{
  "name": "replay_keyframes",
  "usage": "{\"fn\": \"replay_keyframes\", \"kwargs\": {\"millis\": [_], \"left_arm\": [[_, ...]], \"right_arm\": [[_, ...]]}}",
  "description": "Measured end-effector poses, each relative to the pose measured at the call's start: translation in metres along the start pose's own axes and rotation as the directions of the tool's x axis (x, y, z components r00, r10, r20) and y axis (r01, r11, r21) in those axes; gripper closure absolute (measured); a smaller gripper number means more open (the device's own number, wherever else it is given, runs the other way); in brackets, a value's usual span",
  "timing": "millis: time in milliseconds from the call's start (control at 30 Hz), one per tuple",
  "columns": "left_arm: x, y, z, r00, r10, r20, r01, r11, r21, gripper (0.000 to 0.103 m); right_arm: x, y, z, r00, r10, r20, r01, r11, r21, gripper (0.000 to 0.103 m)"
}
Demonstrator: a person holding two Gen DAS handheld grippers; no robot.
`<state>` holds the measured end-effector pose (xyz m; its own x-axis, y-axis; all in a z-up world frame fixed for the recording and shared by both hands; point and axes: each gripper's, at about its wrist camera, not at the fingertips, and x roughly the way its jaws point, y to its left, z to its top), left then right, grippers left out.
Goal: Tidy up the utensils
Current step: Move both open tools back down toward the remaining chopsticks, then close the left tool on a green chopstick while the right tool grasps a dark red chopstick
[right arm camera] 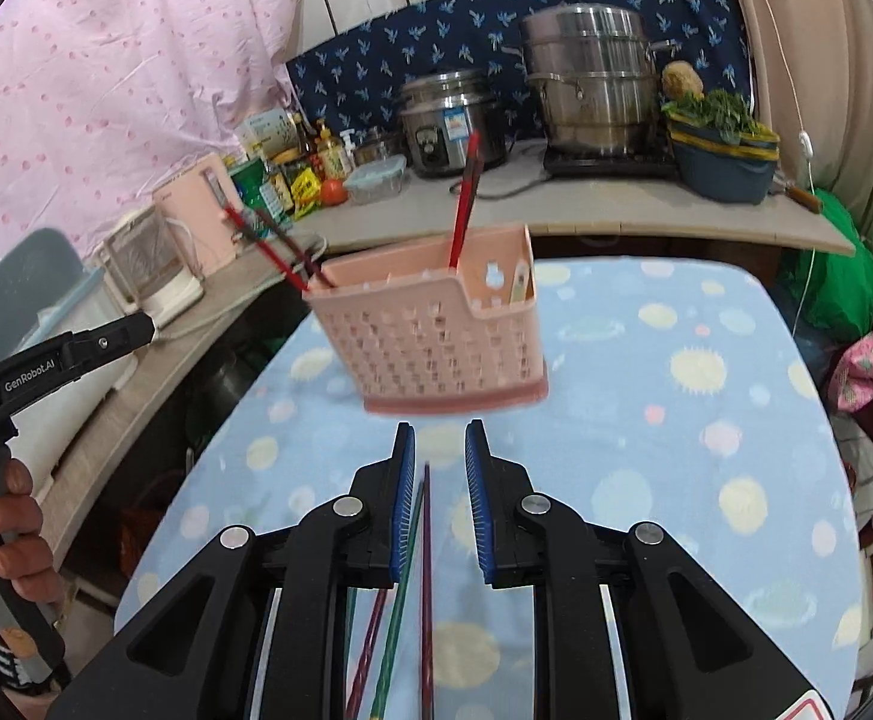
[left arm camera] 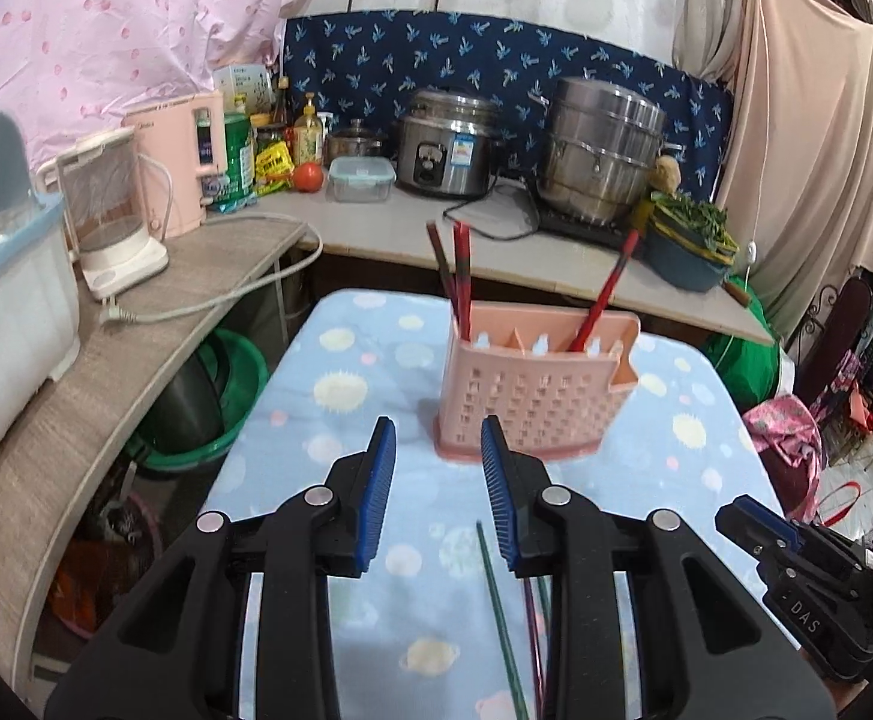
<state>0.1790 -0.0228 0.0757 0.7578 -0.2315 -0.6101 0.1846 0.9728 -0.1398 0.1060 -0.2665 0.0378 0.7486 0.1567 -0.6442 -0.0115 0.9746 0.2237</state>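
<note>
Ahead of both grippers, a pink holder point(left arm camera: 535, 387) stands on the blue spotted cloth point(left arm camera: 352, 396), with red chopsticks point(left arm camera: 459, 282) leaning out of its left end and one more red one point(left arm camera: 607, 291) out of its right. Loose chopsticks point(right arm camera: 425, 546), green and dark red, lie on the cloth nearer the cameras. The right gripper point(right arm camera: 440, 450) has its jaws apart with nothing pinched; in its view the loose sticks pass under the gap, the green one close along the left pad. The left gripper point(left arm camera: 438, 441) is open wider and empty, with a green stick point(left arm camera: 496, 606) lying just inside its right finger. The holder sits near the cloth's far edge, just before a counter point(left arm camera: 388, 222) crowded with pots. Bare cloth lies to either side of the holder and between it and the fingertips. The cloth drops off at left toward a shelf point(left arm camera: 136, 330).
</note>
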Motion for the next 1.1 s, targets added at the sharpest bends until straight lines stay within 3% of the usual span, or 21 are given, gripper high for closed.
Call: {"fn": "replay_keyframes", "kwargs": {"millis": [300,567,1100], "left_arm": [[0.005,0.006,-0.066,0.992,0.026,-0.12,-0.023,1.0,0.02,0.075],[0.008,0.01,-0.109,0.979,0.025,-0.2,-0.021,1.0,0.021,0.075],[0.014,0.011,-0.155,0.955,0.026,-0.297,-0.024,1.0,0.012,0.075]], "right_arm": [[0.013,0.001,-0.071,0.991,-0.031,-0.13,0.03,0.999,-0.01,0.085],[0.023,0.007,-0.112,0.977,-0.027,-0.21,0.025,1.0,-0.014,0.085],[0.038,0.019,-0.147,0.96,-0.07,-0.271,0.051,0.996,-0.078,0.085]]}}
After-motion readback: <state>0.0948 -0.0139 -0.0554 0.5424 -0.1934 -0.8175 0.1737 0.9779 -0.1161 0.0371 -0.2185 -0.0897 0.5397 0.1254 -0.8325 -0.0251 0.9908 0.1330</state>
